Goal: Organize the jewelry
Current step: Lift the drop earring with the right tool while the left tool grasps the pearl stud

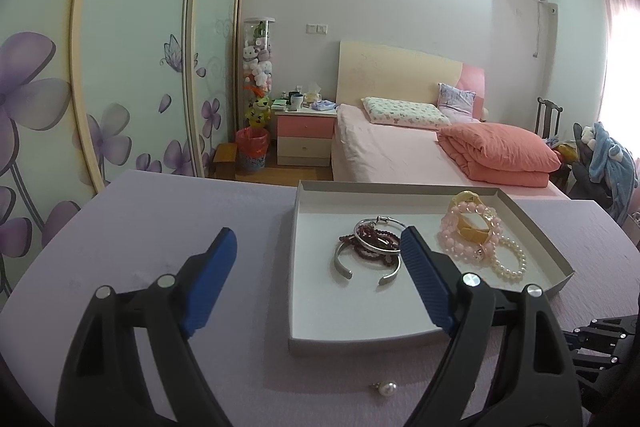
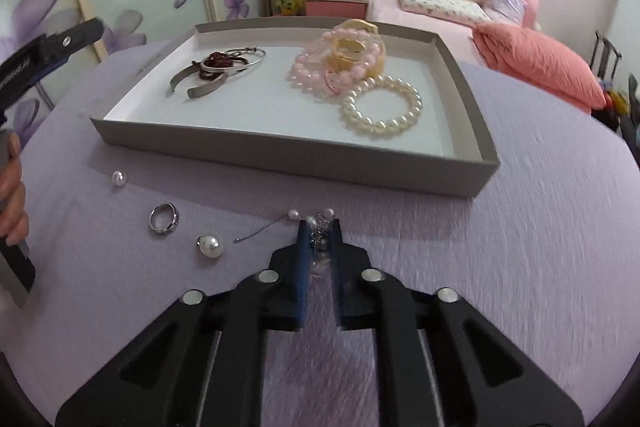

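Pearl-and-chain jewelry (image 2: 316, 227) on the near desk (image 2: 520, 227) is what we are pinching in our right hand-held gripper (image 2: 319, 227), left hand-held gripper (image 1: 320, 239) wide, and its loose chain risks snagging or slipping.

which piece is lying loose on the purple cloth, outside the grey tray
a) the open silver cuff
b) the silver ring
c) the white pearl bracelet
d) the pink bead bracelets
b: the silver ring lies on the cloth in front of the tray, near a loose pearl earring, while the pearl bracelet, silver cuff and pink bead bracelets all sit inside the tray.
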Motion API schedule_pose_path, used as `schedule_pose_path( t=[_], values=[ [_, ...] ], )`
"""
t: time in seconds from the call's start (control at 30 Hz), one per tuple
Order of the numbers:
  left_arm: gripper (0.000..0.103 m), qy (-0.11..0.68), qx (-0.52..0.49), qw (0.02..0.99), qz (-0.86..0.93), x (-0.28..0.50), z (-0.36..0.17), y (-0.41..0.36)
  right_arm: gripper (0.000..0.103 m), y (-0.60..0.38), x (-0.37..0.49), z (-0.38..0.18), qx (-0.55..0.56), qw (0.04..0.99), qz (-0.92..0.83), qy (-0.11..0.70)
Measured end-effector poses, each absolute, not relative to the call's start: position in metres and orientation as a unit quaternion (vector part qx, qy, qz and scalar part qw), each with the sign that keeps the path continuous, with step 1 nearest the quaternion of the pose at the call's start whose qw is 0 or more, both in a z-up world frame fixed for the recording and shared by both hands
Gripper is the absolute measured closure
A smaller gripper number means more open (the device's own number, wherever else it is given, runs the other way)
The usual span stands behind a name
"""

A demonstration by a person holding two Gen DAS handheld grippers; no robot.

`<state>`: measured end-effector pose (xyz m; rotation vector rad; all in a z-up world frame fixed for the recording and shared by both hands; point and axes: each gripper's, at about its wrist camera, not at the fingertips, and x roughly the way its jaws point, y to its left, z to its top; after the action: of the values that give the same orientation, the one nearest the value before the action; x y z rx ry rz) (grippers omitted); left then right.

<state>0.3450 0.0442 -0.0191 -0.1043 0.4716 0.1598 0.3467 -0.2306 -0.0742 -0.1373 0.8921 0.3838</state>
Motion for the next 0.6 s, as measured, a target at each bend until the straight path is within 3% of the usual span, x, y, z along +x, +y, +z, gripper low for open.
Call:
schedule_pose_path(
  t=[0.6],
  values=[
    [0.016,0.251,-0.094,0.962,0.051,0.278,-0.024,0.040,0.095,-0.295,0.272,-0.076,-0.016,0.894,0.119,0.432]
  ],
)
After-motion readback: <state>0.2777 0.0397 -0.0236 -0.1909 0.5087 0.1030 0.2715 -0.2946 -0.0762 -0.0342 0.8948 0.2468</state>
